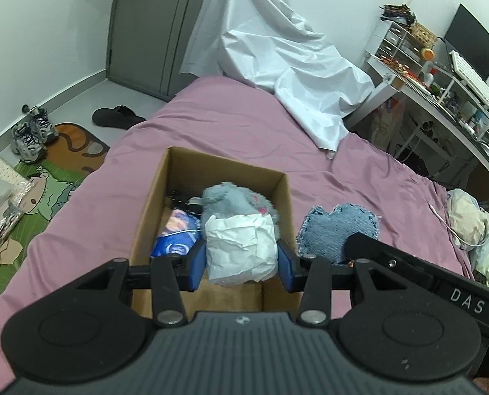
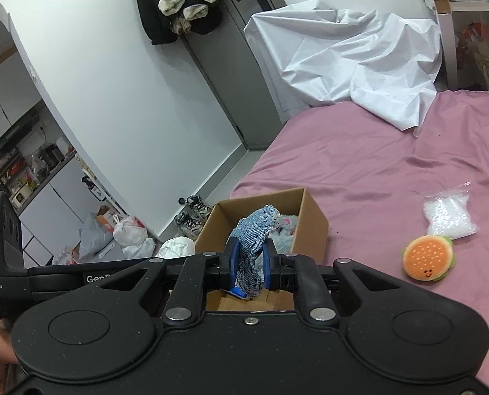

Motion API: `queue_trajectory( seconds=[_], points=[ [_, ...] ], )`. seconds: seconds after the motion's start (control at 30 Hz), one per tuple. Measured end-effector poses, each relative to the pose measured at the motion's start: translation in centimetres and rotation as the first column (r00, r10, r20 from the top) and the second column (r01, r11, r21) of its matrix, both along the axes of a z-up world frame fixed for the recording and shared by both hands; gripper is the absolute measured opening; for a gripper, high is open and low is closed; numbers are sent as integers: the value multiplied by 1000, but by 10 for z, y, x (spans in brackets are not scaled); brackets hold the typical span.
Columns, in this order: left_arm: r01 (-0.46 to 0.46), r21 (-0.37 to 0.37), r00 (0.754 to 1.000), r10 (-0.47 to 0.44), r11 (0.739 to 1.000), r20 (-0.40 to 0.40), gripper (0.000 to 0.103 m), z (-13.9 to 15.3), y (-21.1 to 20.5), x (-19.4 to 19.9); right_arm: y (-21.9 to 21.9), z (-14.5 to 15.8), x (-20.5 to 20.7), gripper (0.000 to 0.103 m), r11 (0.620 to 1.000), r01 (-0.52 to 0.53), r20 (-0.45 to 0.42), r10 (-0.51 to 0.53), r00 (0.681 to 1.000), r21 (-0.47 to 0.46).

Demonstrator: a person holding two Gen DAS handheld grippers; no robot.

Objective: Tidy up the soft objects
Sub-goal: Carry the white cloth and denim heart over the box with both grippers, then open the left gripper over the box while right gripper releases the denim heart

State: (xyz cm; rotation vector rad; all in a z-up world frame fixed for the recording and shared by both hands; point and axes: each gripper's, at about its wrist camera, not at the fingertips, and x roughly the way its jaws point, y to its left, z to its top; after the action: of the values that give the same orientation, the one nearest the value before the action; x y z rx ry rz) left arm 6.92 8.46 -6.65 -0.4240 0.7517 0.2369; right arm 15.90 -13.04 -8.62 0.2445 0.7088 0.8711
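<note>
A brown cardboard box (image 1: pixel 279 197) stands on the pink bed, with a grey plush (image 1: pixel 231 199) and a blue packet (image 1: pixel 175 233) inside. My left gripper (image 1: pixel 241 256) is shut on a crumpled white bundle (image 1: pixel 241 247), held over the box's near end. Right of the box hangs a denim heart cushion (image 1: pixel 336 230). In the right wrist view my right gripper (image 2: pixel 249 263) is shut on that denim cushion (image 2: pixel 252 230), above the box (image 2: pixel 313 227). The white bundle (image 2: pixel 175 247) shows at the box's left.
A burger plush (image 2: pixel 428 258) and a clear bag of white beads (image 2: pixel 450 215) lie on the pink sheet (image 2: pixel 359 164). A white sheet (image 1: pixel 277 52) is heaped at the far end. The desk (image 1: pixel 442 98) stands right of the bed; shoes (image 1: pixel 32 133) and a mat are on the floor.
</note>
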Motion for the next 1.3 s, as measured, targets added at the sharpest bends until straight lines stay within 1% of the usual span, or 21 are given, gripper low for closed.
queue_trajectory(
  seconds=[0.1, 0.33, 0.5, 0.73, 0.93, 1.0, 1.07, 1.1, 1.13, 1.3],
  points=[
    [-13, 3, 1000, 13, 1000, 7, 44, -3, 4, -7, 4, -1, -2, 15, 1000, -4, 2, 4, 1000, -7],
    [-59, -29, 998, 59, 998, 7, 44, -13, 24, -14, 10, -1, -6, 15, 999, -15, 8, 15, 1000, -29],
    [-88, -41, 996, 88, 995, 6, 44, -15, 39, -15, 16, 0, -6, 15, 999, -29, 13, 29, 999, -37],
    [-92, -63, 996, 92, 994, -13, 44, -22, 48, -15, 27, -5, -7, 15, 998, -45, 3, 45, 999, -42],
    [-69, -87, 997, 67, 994, -24, 44, -28, 45, -11, 31, -7, -7, 15, 997, -46, 1, 47, 999, -56],
    [-62, -93, 998, 60, 994, -20, 48, -29, 43, -10, 31, -6, -8, 15, 997, -45, 3, 45, 999, -57],
    [-54, -98, 998, 52, 994, -19, 55, -29, 43, -9, 31, -6, -7, 15, 998, -42, 3, 42, 999, -56],
    [-58, -96, 998, 56, 994, -23, 61, -29, 43, -9, 31, -6, -7, 15, 998, -41, 3, 41, 999, -55],
    [-66, -91, 998, 64, 994, -25, 65, -29, 43, -10, 31, -6, -7, 15, 998, -40, 2, 40, 999, -54],
    [-85, -67, 996, 84, 994, -21, 71, -23, 43, -12, 29, -3, -10, 16, 998, -40, 6, 41, 999, -50]
  ],
)
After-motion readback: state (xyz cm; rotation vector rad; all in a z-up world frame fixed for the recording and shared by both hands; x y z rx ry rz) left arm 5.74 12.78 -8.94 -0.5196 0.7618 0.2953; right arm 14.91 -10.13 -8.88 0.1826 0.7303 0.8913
